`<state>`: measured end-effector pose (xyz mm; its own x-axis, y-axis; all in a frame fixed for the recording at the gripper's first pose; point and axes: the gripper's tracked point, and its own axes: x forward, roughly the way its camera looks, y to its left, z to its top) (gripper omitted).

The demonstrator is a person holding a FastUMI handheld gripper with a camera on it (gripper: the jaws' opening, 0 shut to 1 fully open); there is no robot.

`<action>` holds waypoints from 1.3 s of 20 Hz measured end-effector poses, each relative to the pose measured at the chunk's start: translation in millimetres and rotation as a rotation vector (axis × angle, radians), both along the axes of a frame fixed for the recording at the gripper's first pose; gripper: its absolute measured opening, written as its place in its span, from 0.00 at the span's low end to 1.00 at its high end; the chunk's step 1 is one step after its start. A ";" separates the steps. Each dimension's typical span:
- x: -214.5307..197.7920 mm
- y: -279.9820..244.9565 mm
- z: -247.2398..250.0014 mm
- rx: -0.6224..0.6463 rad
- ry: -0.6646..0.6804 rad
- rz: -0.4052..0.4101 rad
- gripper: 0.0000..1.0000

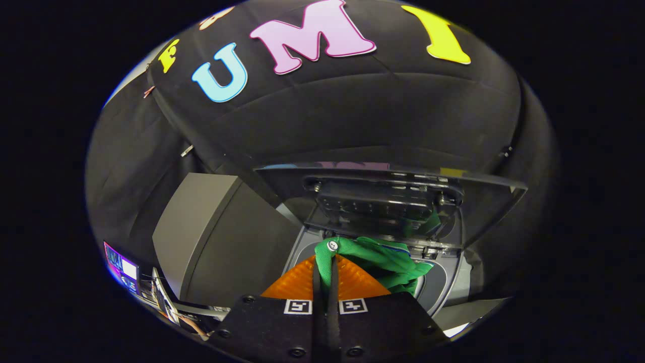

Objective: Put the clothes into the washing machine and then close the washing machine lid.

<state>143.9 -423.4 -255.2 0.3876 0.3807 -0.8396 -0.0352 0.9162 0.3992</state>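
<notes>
Green garment (388, 262) between closed jaws

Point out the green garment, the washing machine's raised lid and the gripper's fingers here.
Green cloth garment (388, 259): gripper view, on the folds hanging just beyond the fingers.
Raised dark glass washing machine lid (484, 194): gripper view, on its right glass pane.
Orange ribbed fingers (297, 285): gripper view, on the left finger, pinched shut on the garment.

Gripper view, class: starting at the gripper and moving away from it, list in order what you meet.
Gripper, its orange fingers pressed together on the green garment → washing machine opening → raised washing machine lid → black cloth wall.
</notes>
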 end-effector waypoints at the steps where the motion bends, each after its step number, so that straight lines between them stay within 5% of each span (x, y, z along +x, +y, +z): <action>1: -2.6 -3.9 -8.7 -0.010 0.010 -0.013 0.05; 11: -47.3 -8.8 -108.3 -0.163 0.100 -0.001 0.05; 21: -73.5 -30.3 -160.7 -0.233 0.198 -0.125 0.08; 23: -75.3 -33.3 -163.6 -0.242 0.199 -0.130 0.18; 26: -65.7 -30.7 -154.2 -0.220 0.148 -0.169 0.67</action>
<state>78.2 -454.1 -409.5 0.2979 0.1244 -0.9465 0.1689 0.9690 0.1805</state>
